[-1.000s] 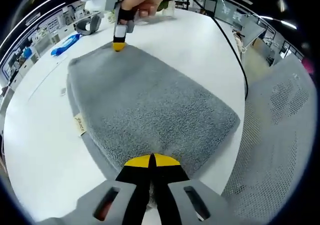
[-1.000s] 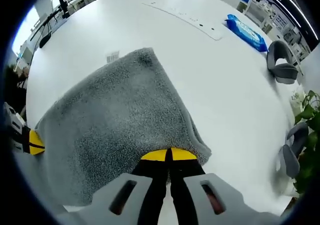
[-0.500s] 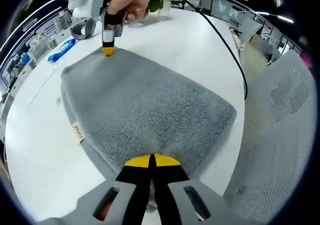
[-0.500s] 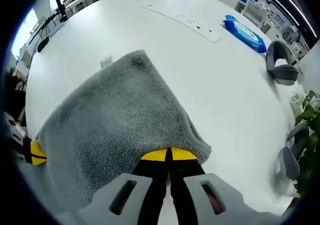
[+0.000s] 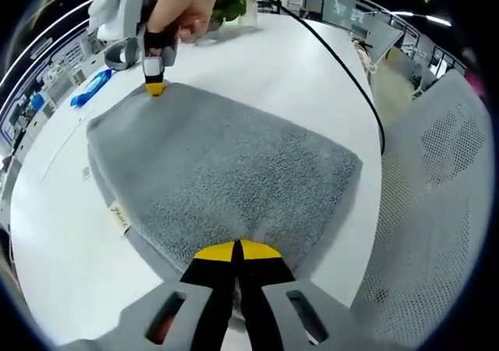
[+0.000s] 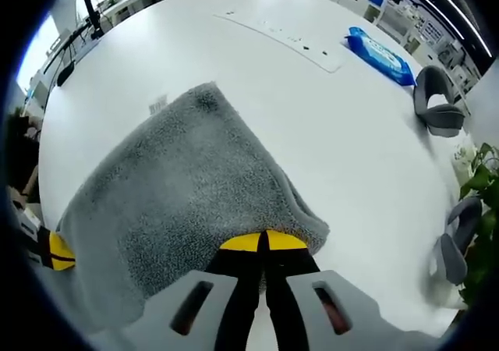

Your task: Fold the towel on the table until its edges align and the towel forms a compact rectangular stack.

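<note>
In the left gripper view, my left gripper (image 5: pixel 235 251) is clamped on the near corner of the grey towel (image 5: pixel 226 171), which lies folded by the table's (image 5: pixel 312 70) edge. In the right gripper view, my right gripper (image 6: pixel 263 242) pinches another corner. I judge the terry soft, limp and light, so corners suit gripping best.

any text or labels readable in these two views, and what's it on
None can be read.
Towel: small tan tag on its edge, marks too blurred.
Table: small sticker beside the towel, print too small.
Blue packet: printing too small to read.
</note>
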Action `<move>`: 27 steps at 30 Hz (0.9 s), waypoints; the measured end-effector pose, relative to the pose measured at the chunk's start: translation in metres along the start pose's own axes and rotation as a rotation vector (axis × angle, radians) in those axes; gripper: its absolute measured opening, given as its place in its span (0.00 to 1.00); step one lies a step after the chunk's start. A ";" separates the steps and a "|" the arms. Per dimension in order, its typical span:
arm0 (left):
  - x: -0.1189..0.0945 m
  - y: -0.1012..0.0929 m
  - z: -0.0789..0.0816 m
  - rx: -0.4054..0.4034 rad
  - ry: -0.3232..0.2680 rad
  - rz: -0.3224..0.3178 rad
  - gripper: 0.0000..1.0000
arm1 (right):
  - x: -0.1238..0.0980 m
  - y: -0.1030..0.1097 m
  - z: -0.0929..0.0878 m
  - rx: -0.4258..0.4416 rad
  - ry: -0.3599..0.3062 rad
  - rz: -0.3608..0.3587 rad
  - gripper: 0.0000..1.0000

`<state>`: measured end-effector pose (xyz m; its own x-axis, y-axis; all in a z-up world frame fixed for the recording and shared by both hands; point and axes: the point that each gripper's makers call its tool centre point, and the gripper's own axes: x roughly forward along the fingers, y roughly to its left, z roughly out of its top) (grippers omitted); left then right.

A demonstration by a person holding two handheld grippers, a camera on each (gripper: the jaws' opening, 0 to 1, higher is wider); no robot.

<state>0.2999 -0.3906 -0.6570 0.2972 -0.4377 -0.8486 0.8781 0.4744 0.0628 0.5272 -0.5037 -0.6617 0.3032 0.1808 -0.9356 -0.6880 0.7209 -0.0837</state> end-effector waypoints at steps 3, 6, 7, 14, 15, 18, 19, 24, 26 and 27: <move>0.001 0.000 0.002 0.000 -0.003 -0.002 0.00 | 0.001 -0.001 0.002 0.005 -0.008 0.002 0.00; 0.003 -0.001 0.005 0.003 -0.011 0.001 0.00 | 0.003 -0.003 0.006 0.004 -0.016 -0.002 0.00; 0.004 -0.002 0.006 0.007 -0.013 0.003 0.00 | 0.003 -0.003 0.007 0.003 -0.017 -0.004 0.00; 0.007 -0.003 0.011 0.084 0.000 0.035 0.00 | 0.006 -0.006 0.013 -0.004 -0.017 -0.021 0.00; 0.007 -0.002 0.011 0.086 0.000 0.036 0.00 | 0.006 -0.005 0.014 -0.007 -0.016 -0.023 0.00; 0.007 -0.002 0.012 0.083 -0.004 0.038 0.00 | 0.006 -0.007 0.015 -0.018 -0.014 -0.029 0.00; 0.008 -0.001 0.013 0.080 -0.004 0.038 0.00 | 0.007 -0.007 0.016 -0.017 -0.013 -0.029 0.00; 0.008 -0.001 0.014 0.068 -0.009 0.050 0.00 | 0.006 -0.007 0.016 0.001 -0.018 -0.035 0.00; 0.008 -0.001 0.014 0.070 -0.012 0.058 0.00 | 0.007 -0.008 0.016 0.000 -0.021 -0.040 0.00; 0.008 -0.001 0.014 0.073 -0.013 0.059 0.00 | 0.007 -0.008 0.016 0.008 -0.025 -0.047 0.00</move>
<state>0.3061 -0.4051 -0.6564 0.3540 -0.4207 -0.8353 0.8836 0.4432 0.1513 0.5455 -0.4979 -0.6617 0.3518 0.1630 -0.9218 -0.6670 0.7346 -0.1246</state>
